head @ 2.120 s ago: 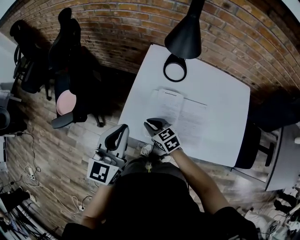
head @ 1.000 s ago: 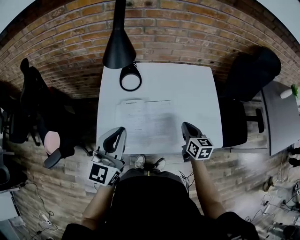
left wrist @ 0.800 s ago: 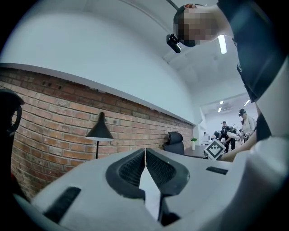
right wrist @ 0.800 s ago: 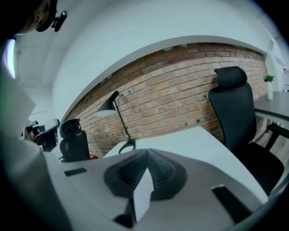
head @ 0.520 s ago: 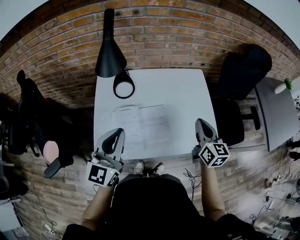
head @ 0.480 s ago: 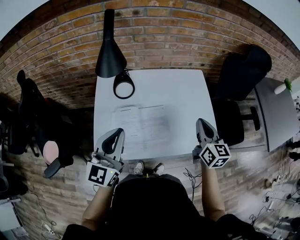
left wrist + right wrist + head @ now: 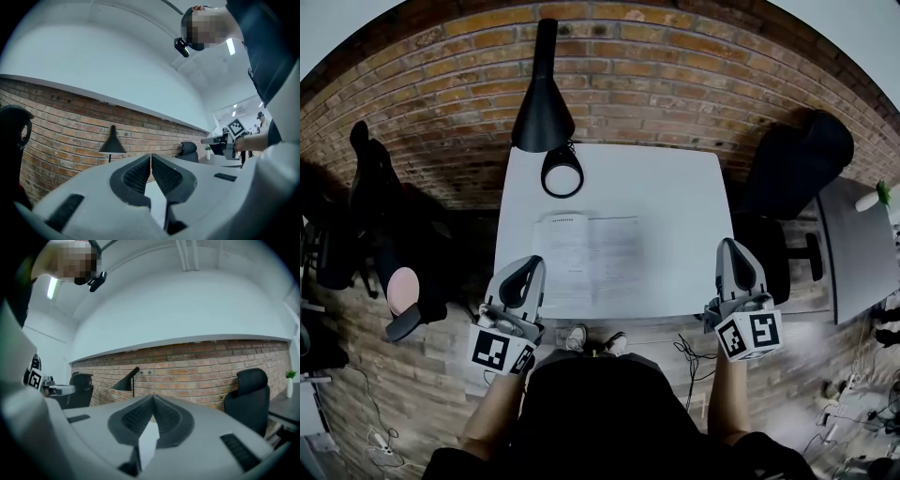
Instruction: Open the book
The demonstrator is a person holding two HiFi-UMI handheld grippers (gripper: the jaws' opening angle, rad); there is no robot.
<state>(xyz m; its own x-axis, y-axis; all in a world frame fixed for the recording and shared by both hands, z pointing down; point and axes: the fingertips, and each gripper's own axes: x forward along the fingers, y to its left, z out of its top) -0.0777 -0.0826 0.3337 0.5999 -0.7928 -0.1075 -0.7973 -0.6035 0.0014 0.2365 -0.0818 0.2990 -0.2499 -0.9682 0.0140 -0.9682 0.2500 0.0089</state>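
The book [image 7: 590, 258] lies open on the white table [image 7: 675, 202], its two printed pages flat, near the front edge left of centre. My left gripper [image 7: 527, 269] hovers at the table's front left corner, jaws shut and empty, pointing at the brick wall. My right gripper [image 7: 733, 251] is raised off the table's front right corner, also shut with nothing in it. In the left gripper view the pads [image 7: 150, 169] meet with nothing between them. In the right gripper view the pads [image 7: 153, 413] meet too, above a sliver of table.
A black desk lamp [image 7: 546, 112] stands at the table's back left, its round base [image 7: 562, 172] beside the book. Black office chairs [image 7: 792, 169] stand right of the table and another [image 7: 380, 220] to the left. A brick wall runs behind; a grey desk [image 7: 858, 248] is at far right.
My right gripper left the open book, swung right past the table's front edge and rose. The left gripper stayed near the front left corner. The view shifted to centre the table.
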